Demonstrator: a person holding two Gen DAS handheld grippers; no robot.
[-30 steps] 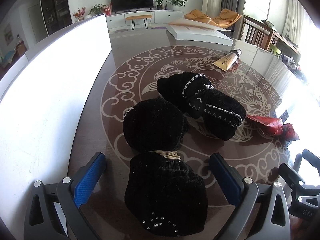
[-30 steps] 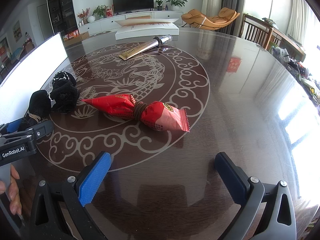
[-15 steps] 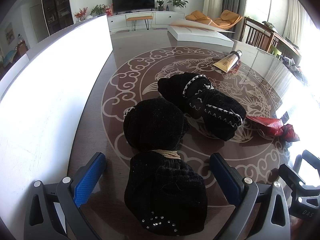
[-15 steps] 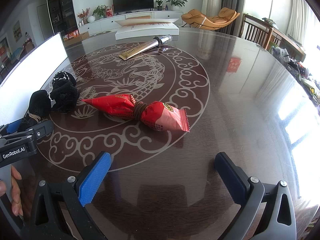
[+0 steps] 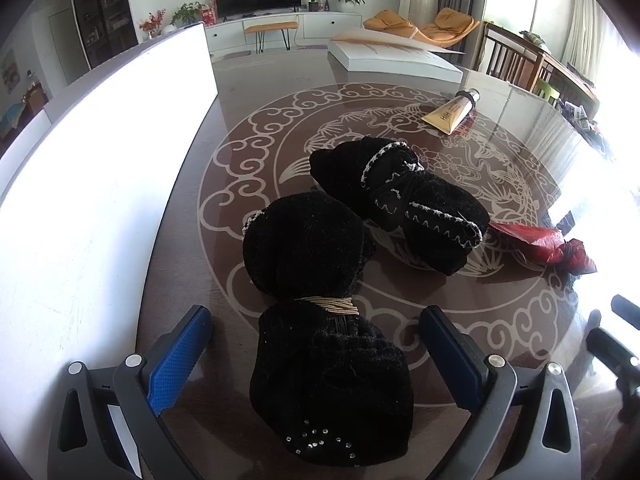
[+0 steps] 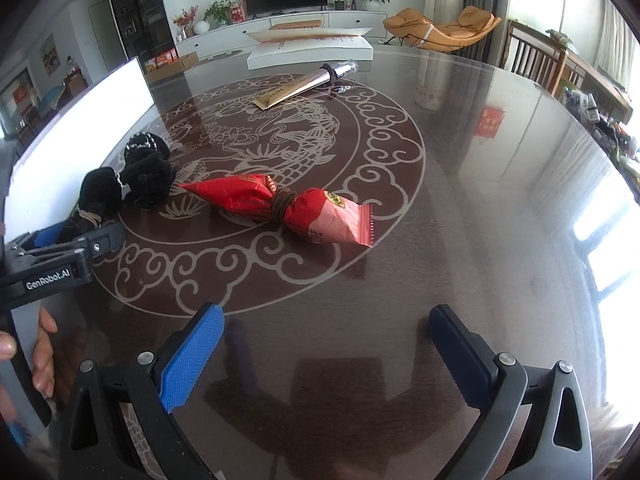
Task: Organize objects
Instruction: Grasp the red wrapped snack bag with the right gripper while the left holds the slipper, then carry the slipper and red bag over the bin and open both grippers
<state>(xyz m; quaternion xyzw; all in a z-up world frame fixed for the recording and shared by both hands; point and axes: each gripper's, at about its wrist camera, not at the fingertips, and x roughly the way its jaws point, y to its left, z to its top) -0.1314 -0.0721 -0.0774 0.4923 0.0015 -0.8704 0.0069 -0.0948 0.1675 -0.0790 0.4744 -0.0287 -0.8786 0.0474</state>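
1. Left tool (image 5: 316,354): jaws wide apart, straddling the near end of a black cloth bundle (image 5: 320,312) tied at its middle with pale cord; neither pad touches it. Nothing is gripped.
2. Right tool (image 6: 326,354): jaws wide apart over bare tabletop (image 6: 460,208), holding nothing.
3. Second black bundle (image 5: 400,200), with white stitching, lies just beyond the first, touching it.
4. Red snack packet (image 6: 280,208), cinched at its middle with a brown band, lies ahead of the right tool, near the bundles but apart from them.
5. Gold tube (image 6: 304,84) lies farther off, well apart from the rest; a white box (image 6: 312,52) sits at the far edge.
6. Progress, as judged: early. All four items lie loose on the tabletop; none is lifted. Closing on the near bundle appears to be the step in hand.
7. Against the earlier frames: no item has shifted, and both tools keep the same wide opening and much the same position.
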